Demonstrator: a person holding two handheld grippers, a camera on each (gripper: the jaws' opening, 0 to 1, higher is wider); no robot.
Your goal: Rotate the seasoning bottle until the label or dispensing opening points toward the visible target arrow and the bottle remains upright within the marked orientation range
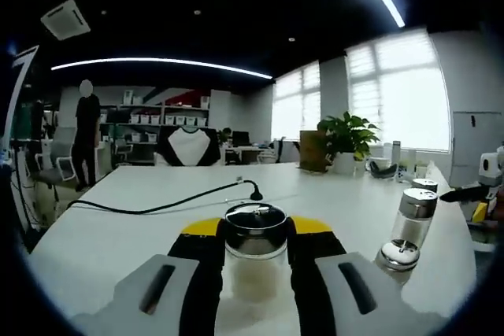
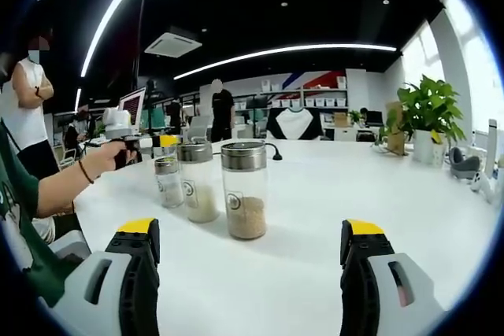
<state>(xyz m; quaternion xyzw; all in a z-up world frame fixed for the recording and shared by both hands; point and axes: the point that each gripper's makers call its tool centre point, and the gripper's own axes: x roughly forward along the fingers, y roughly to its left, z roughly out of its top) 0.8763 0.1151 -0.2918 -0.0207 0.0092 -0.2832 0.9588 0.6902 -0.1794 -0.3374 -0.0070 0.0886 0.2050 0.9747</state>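
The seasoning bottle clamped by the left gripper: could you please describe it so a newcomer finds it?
On the white table stand three lidded glass bottles in a row. The clamped bottle is farthest back, beside a person's hand, holding the least contents.

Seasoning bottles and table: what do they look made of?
Seasoning bottles: bodies look like clear glass or plastic, since the granules show through; lids look like shiny metal or chromed plastic, with bright reflections. Table: smooth white top with a soft sheen, likely laminate.
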